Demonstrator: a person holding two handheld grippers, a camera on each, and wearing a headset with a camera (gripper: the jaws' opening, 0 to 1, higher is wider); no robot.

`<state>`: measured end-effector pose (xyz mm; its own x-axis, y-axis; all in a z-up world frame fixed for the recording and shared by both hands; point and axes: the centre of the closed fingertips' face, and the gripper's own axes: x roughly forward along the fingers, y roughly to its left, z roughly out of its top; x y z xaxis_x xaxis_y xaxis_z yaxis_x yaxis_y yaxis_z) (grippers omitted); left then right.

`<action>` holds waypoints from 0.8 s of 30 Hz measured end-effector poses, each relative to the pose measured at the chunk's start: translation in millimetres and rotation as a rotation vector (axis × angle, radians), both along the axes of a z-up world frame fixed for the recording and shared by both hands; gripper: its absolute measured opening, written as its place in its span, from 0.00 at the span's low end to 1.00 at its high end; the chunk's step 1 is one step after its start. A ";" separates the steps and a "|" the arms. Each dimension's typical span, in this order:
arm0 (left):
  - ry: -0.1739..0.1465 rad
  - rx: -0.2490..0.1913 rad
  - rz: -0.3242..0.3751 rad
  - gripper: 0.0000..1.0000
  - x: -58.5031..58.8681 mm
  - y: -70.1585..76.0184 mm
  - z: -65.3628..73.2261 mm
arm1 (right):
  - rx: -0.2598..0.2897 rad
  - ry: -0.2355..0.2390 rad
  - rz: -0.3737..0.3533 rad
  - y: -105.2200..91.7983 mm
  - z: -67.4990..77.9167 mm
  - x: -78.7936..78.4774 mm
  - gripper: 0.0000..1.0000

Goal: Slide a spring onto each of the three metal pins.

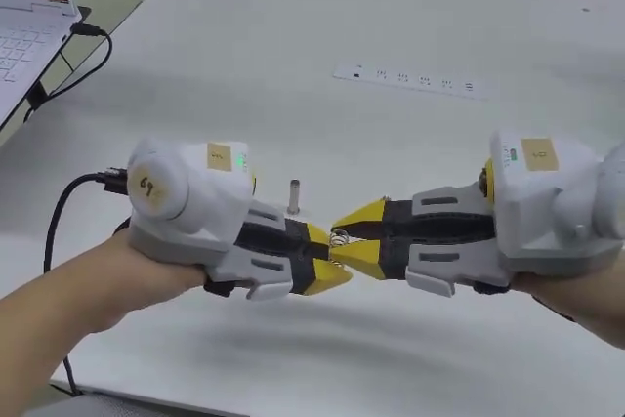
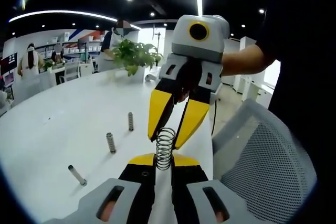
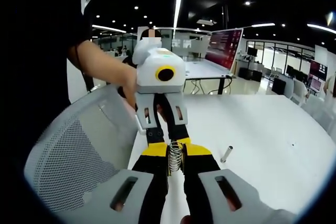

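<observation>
Your left tool sits closest in the head view, its jaws pressed together on the spring. Your right tool faces it tip to tip with jaws spread, one above the spring and one below. That pose reads to me as a handover or re-grip, so the coil's bore can be turned to point down at a pin. One pin stands upright on the surface just behind the spring. Its foot is cut off by the left tool's body, which probably hides the others too.

From the left gripper view, the spring rises from between the left tool's closed tips. The right tool's yellow jaws form an open V around the spring's upper end, and you cannot tell whether they touch the coil. Left of the spring three pins stand on the surface. The farthest pin and the middle pin look ribbed, as if already carrying springs, though both are small. The nearest pin looks bare, so I judge this spring is the last.

From the right gripper view, the spring stands in the gap between the right tool's own spread jaws, pinched at its far end by the left tool. A bare pin stands right of the spring, and a mesh chair lies left of it.
</observation>
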<state>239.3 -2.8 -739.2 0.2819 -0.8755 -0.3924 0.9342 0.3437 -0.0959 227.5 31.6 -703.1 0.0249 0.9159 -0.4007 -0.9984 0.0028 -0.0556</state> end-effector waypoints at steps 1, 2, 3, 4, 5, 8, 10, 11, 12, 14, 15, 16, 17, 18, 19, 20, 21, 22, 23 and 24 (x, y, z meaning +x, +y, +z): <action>0.000 -0.003 0.003 0.02 0.0 0.2 0.6 | 0.000 -0.001 0.001 0.0 0.5 0.2 0.07; 0.002 -0.007 0.008 0.02 0.0 0.4 1.4 | 0.001 -0.002 0.001 0.0 1.2 0.9 0.07; 0.005 -0.007 0.012 0.03 0.3 0.7 1.5 | 0.000 -0.003 0.000 -0.2 1.4 1.4 0.07; 0.006 -0.006 0.018 0.03 1.0 1.1 1.4 | -0.003 -0.007 -0.001 -0.5 1.2 2.2 0.07; 0.005 -0.005 0.020 0.03 1.0 1.5 1.3 | -0.004 -0.008 0.000 -0.6 1.2 2.4 0.07; 0.007 -0.007 0.024 0.04 0.8 1.2 1.7 | -0.005 -0.012 0.000 -0.2 1.5 2.6 0.07; 0.008 -0.007 0.025 0.05 0.4 0.9 1.3 | -0.009 -0.014 -0.001 -0.4 0.9 3.1 0.07; 0.009 -0.004 0.027 0.06 0.4 0.9 0.8 | -0.010 -0.016 -0.002 -0.5 0.6 3.3 0.07; 0.010 -0.001 0.029 0.07 0.5 1.0 -0.2 | -0.010 -0.017 -0.002 -0.6 0.5 3.8 0.07; 0.010 0.001 0.032 0.09 0.7 1.1 -0.9 | -0.008 -0.016 -0.004 -0.9 1.1 4.4 0.07; 0.014 0.001 0.035 0.10 0.8 1.4 -1.4 | -0.008 -0.016 -0.006 -1.2 1.2 4.9 0.07; 0.015 0.001 0.038 0.11 1.1 1.5 -1.6 | -0.009 -0.017 -0.006 -1.6 1.0 5.3 0.07; 0.016 0.002 0.041 0.13 1.7 2.0 -2.0 | -0.009 -0.017 -0.008 -2.0 1.0 5.8 0.07; 0.018 0.006 0.050 0.15 3.0 3.1 -2.9 | -0.008 -0.015 -0.011 -2.4 0.9 6.6 0.07; 0.017 0.007 0.055 0.17 3.8 3.9 -3.1 | -0.009 -0.016 -0.013 -2.8 0.7 7.0 0.07; 0.018 0.007 0.061 0.19 4.9 5.2 -3.2 | -0.011 -0.017 -0.014 -3.4 0.3 7.7 0.07; 0.020 0.008 0.066 0.20 5.8 6.5 -3.5 | -0.011 -0.017 -0.016 -3.7 0.1 8.2 0.07; 0.022 0.011 0.077 0.21 7.3 8.8 -4.4 | -0.012 -0.018 -0.018 -4.2 0.0 8.8 0.07; 0.022 0.014 0.084 0.23 8.2 10.4 -5.1 | -0.012 -0.017 -0.020 -4.5 -0.2 9.3 0.07; 0.023 0.018 0.094 0.26 9.3 12.9 -6.3 | -0.013 -0.015 -0.024 -5.0 -0.7 10.2 0.07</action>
<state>248.5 10.2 -745.4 0.3530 -0.8385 -0.4151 0.8955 0.4313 -0.1098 237.7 26.6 -703.8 0.0526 0.9096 -0.4121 -0.9972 0.0257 -0.0707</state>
